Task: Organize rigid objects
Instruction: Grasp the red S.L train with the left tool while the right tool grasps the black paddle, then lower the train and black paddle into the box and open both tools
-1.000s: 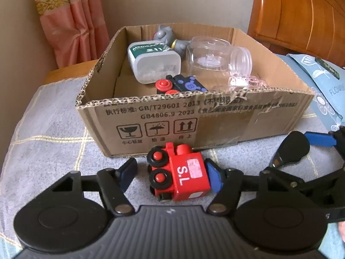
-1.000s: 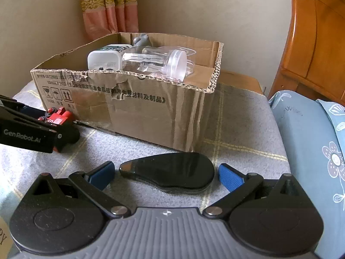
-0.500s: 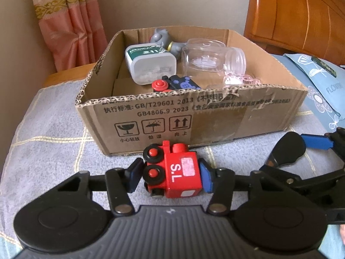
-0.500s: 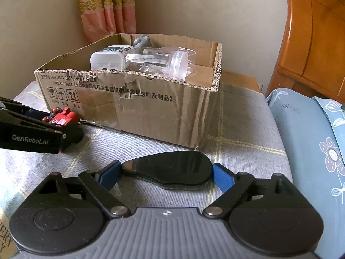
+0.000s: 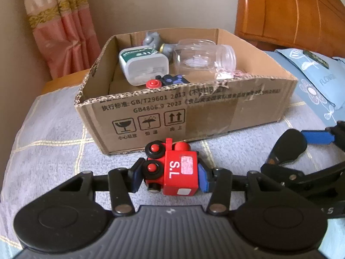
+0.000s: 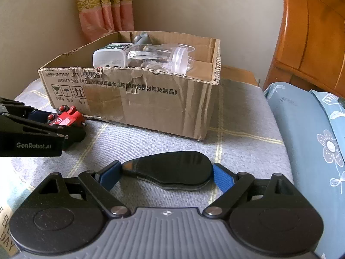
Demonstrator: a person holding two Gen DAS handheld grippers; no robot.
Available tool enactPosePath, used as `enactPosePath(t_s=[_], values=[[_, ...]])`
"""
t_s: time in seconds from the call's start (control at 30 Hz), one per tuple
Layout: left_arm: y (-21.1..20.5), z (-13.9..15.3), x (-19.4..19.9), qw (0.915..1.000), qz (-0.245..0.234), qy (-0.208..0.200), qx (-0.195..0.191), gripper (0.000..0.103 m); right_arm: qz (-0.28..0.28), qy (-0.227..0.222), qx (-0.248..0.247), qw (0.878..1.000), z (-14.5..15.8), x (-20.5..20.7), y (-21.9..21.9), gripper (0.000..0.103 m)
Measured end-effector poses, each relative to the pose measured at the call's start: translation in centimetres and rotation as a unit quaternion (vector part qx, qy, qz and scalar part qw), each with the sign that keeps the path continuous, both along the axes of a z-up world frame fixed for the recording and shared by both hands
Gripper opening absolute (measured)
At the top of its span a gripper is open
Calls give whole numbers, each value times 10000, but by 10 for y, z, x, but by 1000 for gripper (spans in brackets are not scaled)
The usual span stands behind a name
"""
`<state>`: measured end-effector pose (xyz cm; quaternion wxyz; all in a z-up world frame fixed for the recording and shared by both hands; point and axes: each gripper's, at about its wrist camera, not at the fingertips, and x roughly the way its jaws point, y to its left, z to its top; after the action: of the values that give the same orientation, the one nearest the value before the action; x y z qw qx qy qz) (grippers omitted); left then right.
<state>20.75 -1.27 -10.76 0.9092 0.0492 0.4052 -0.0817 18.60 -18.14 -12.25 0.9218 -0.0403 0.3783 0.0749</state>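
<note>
Nearest in the left wrist view, the left gripper [image 5: 170, 176] is seen closed onto the red toy train [image 5: 172, 169]: both blue pads press its flanks, the left one [image 5: 136, 178] against the wheel side, so the fingers stand about a train's width apart. The train sits low, just in front of the cardboard box [image 5: 215, 112], on the grey checked cover [image 5: 47, 129]; whether it has left the cover cannot be told. A slip may be judged possible, since one pad bears on rounded wheels rather than a flat face, and the train could twist or drop if it is raised over the box wall. The wall's torn, ragged rim could also catch the toy.

In the right wrist view, the right gripper [image 6: 166, 176] is held much wider, its blue pads at both ends of a flat black teardrop-shaped object [image 6: 170, 169]. Contact looks to be made at the two tips, though a firm grasp cannot be confirmed; a thin, smooth piece held end to end may pivot out.

Farther off, the box already holds a white container [image 5: 143, 64], a clear plastic jar [image 5: 204, 57] lying on its side, a small blue toy with a red wheel [image 5: 168, 81] and a grey figure [image 5: 152, 40]. A poorly placed drop could knock the jar.
</note>
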Motion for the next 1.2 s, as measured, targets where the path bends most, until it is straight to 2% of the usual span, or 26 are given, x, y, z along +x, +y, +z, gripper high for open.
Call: enactPosePath(t_s=[0.43,0.57,0.87,1.2], values=[[-3,9,-20,9984,-554,74,80,48,-20,-71,108,9999,18,-19,4,93],[2,15,-25,9969,-766,154,76,48,163,0,125,9998,25,-21,5,93],[15,40,-32,9923,-1187,326,159,48,777,240,195,9965,52,-19,2,93],[14,79,-28,9866,-1585,324,213,48,1052,137,222,9941,88,-2,-2,93]])
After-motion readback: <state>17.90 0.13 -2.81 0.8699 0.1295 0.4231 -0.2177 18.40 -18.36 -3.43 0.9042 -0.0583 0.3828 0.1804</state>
